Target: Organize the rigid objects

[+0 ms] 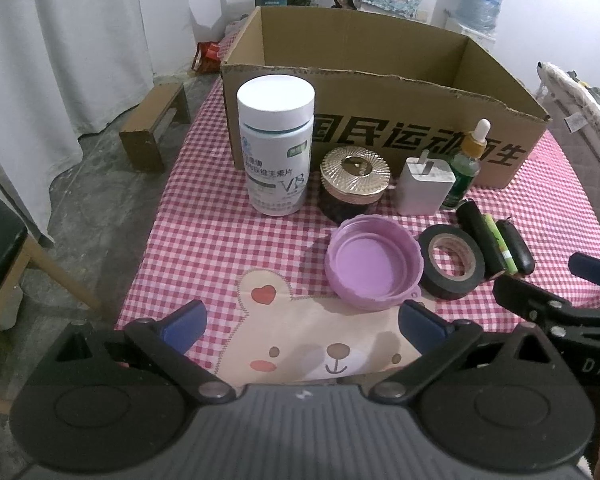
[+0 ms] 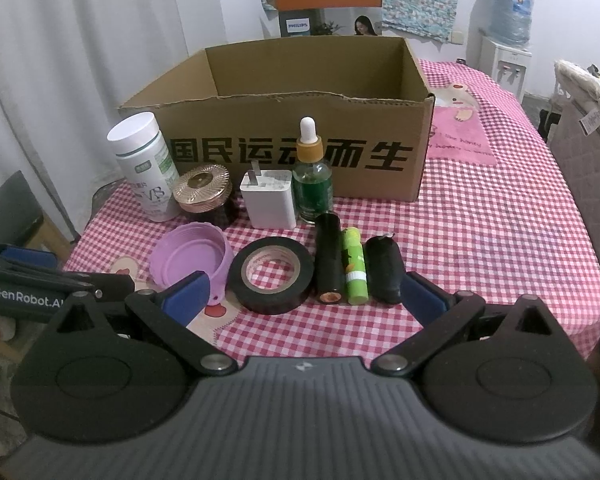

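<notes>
- Box (image 2: pixel 292 152): open-topped landmark at the desk's (image 2: pixel 500 240) far side; the goods lie in two rows just in front of it.
- Left gripper (image 1: pixel 300 320): fingers apart, empty, facing the purple lid (image 1: pixel 374 264).
- Right gripper (image 2: pixel 302 294): fingers apart, empty, nearest the tape (image 2: pixel 274 274).
- Advice: take front-row items first; lift clear of the box wall before releasing.

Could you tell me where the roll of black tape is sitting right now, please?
The roll of black tape lies flat on the checked tablecloth in the front row, between the purple lid and the black cylinder, ahead of the right gripper.
</notes>
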The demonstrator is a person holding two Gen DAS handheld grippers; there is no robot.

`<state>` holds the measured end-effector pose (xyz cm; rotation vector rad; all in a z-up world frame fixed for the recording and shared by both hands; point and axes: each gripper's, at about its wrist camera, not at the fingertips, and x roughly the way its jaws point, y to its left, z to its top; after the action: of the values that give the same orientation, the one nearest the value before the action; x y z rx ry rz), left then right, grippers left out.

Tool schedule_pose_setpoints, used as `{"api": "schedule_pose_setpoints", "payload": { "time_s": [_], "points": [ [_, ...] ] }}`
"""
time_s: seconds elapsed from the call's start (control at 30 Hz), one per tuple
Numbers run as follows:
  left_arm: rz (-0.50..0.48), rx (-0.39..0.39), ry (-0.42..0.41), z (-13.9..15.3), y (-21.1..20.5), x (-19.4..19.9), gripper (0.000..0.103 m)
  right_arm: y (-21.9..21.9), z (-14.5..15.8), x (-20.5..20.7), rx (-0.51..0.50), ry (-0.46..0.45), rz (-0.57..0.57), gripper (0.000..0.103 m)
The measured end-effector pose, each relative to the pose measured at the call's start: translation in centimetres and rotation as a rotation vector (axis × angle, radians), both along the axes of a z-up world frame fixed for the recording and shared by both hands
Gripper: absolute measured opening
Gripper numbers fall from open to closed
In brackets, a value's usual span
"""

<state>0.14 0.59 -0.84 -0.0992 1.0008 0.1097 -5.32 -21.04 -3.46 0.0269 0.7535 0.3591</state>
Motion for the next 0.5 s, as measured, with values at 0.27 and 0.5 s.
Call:
{"api": "schedule_pose_setpoints", "payload": {
  "time_s": [0.27, 0.5],
  "points": [
    [-0.049, -0.005, 0.016, -0.6, -0.7, 0.7, 0.102, -0.8, -0.2, 0.3, 0.019, 0.004, -0.028, 0.102],
    [-0.172, -0.052, -0.047, -0.2, -2.6, 1.6, 0.102, -4.1, 0.1, 0.9, 0.071, -0.039, -0.083, 0.102]
  ]
}}
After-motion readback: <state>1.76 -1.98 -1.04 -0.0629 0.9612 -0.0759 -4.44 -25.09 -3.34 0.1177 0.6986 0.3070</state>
